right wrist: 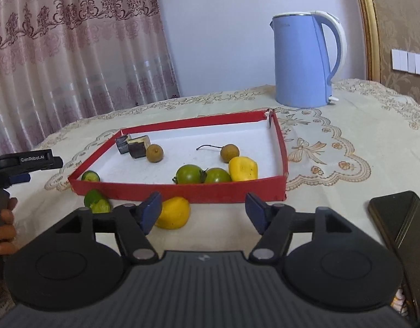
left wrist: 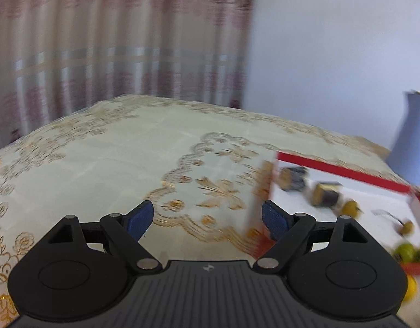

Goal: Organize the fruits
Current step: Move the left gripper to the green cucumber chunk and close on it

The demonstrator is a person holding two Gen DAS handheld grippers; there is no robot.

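Lying outside red tray [right wrist: 231, 194], yellow fruit [right wrist: 173, 213], cucumber piece [right wrist: 97, 202]

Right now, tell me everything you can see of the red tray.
The red tray is a shallow, roughly rectangular box lid, apparently cardboard, with red walls and a white floor. It lies flat on the patterned tablecloth, in front of the blue kettle. Its far right corner looks torn. Inside lie two green tomatoes, two brown longans, a yellow piece, two dark chunks and a cucumber piece. A yellow fruit sits just outside its near wall.
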